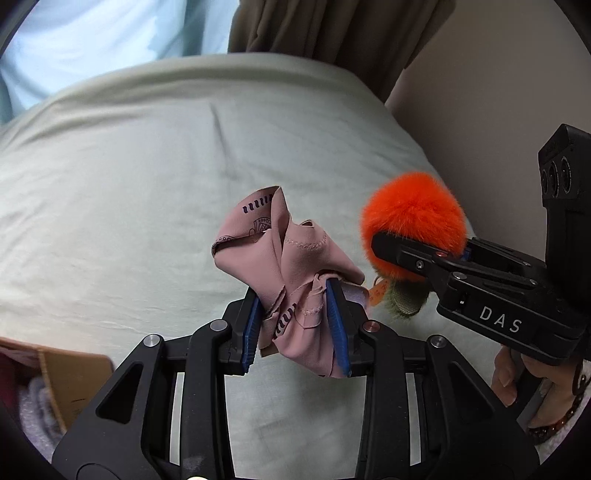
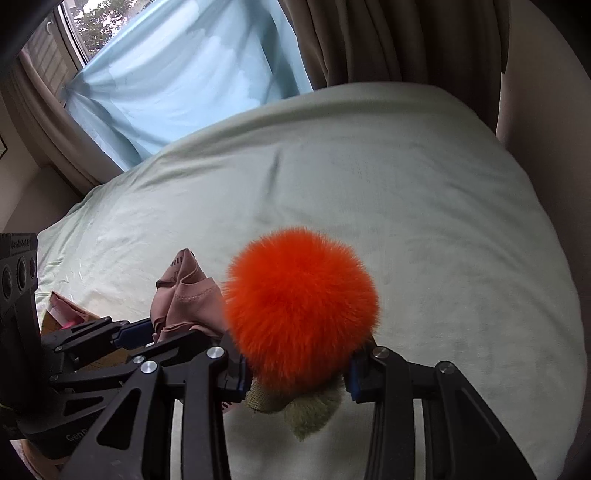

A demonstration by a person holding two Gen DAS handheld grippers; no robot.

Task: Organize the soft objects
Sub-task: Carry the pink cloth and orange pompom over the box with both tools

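My left gripper (image 1: 295,325) is shut on a crumpled pink cloth (image 1: 291,254) with dark print and holds it above the pale green bed (image 1: 129,177). My right gripper (image 2: 295,373) is shut on a fluffy orange pom-pom (image 2: 301,302) with an olive fuzzy piece (image 2: 310,410) hanging under it. In the left wrist view the right gripper (image 1: 391,251) and the orange pom-pom (image 1: 413,214) are just right of the cloth. In the right wrist view the pink cloth (image 2: 188,302) and left gripper (image 2: 147,334) sit at the left.
A cardboard box (image 1: 70,376) with soft items stands at the bed's lower left, also in the right wrist view (image 2: 59,314). Brown curtains (image 1: 332,29) and a light blue curtain (image 2: 184,74) hang behind the bed. A beige wall (image 1: 480,103) is on the right.
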